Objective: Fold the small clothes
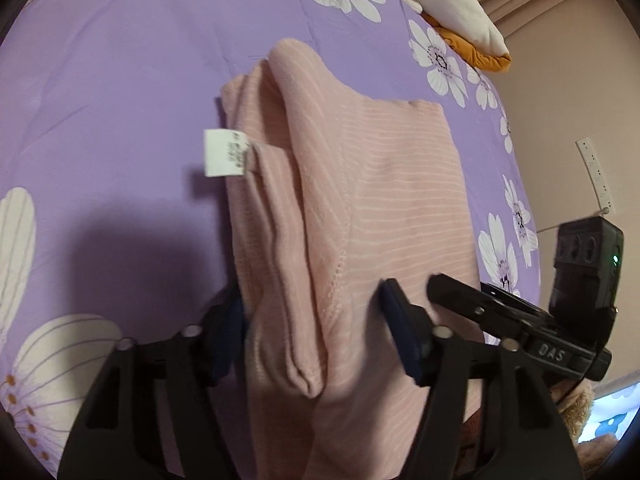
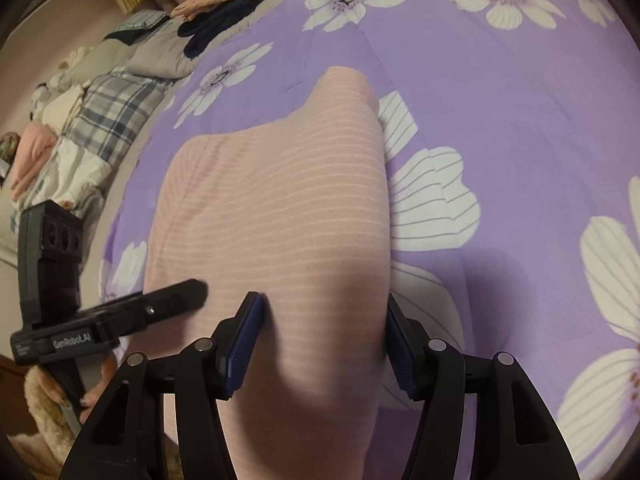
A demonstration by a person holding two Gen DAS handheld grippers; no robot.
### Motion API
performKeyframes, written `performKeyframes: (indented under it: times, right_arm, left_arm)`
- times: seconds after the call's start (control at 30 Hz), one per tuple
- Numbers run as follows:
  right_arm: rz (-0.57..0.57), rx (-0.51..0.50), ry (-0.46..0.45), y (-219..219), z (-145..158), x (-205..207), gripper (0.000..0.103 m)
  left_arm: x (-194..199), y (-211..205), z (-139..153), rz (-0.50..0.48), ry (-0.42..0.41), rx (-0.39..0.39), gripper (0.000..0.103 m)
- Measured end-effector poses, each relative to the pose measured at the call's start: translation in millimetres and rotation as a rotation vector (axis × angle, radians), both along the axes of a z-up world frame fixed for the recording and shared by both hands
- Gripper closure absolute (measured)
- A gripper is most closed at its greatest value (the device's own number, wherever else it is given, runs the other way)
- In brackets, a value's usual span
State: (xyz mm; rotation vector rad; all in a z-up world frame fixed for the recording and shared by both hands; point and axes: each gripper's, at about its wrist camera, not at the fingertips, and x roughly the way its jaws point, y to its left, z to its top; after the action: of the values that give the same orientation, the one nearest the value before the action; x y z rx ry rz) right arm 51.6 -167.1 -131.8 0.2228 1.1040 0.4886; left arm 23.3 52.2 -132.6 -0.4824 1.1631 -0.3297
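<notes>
So the pink striped knit garment is lying folded on the purple bedsheet with white daisies, its white care tag sticking out the side. Left gripper has its fingers spread wide, straddling the near edge of the fabric. Right gripper is the same deal, fingers apart with the cloth bunched between them, not pinched.

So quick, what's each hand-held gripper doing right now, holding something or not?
Left hand-held gripper: open, fingers straddling the pink striped garment, not clamped.
Right hand-held gripper: open, straddling the same garment.
</notes>
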Motion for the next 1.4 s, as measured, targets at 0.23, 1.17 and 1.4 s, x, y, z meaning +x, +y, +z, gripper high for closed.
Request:
performKeyframes:
  times: [0.23, 1.17, 1.4]
  right_arm:
    - [-0.002, 0.032, -0.034, 0.4, 14.4, -8.8, 0.075]
    - [-0.101, -0.011, -0.208, -60.2, 60.0, 53.8, 0.076]
    - [-0.103, -0.055, -0.136, -57.3, 28.8, 71.0, 0.076]
  left_arm:
    - [-8.8, -5.7, 16.2, 0.042, -0.024, -0.036, 0.067]
    - [84.8, -85.6, 53.8, -0.026, -0.169, 0.040, 0.067]
    - [98.5, -92.2, 24.1, -0.029, -0.110, 0.108, 0.065]
